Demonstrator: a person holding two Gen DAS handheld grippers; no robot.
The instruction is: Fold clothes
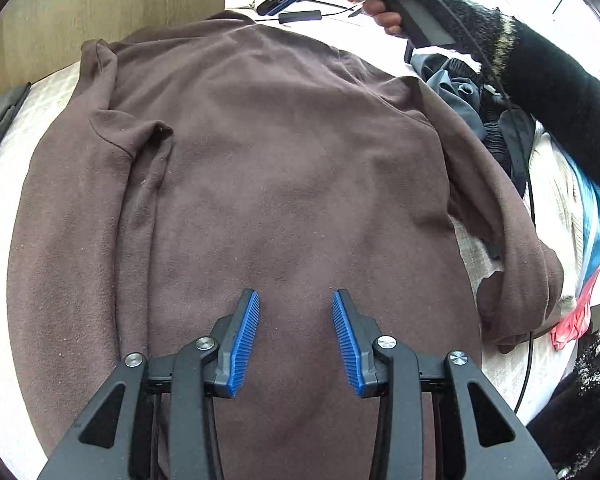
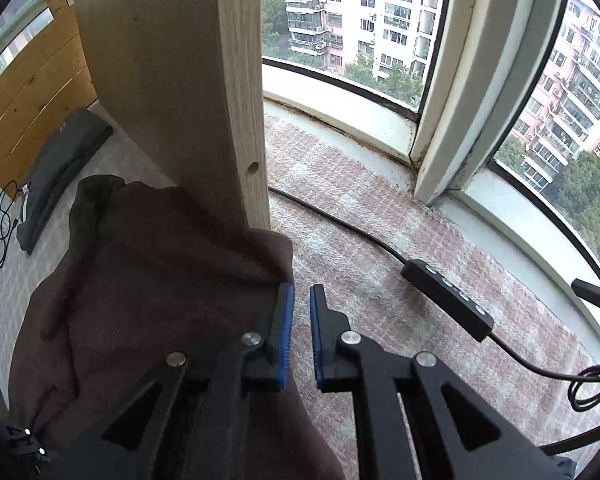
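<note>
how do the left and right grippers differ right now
The left gripper has its jaws wide apart; the right gripper shows only a narrow gap. The left gripper is over the middle of the brown top; the right gripper is at the top's edge, partly over the checked mat. Both point steeply down, have blue ribbed pads, and have nothing between them.

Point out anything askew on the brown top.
The brown top lies mostly flat, but its left sleeve is folded across the body in a crumpled bunch, and the right sleeve trails rumpled off the side towards the clothes pile.
</note>
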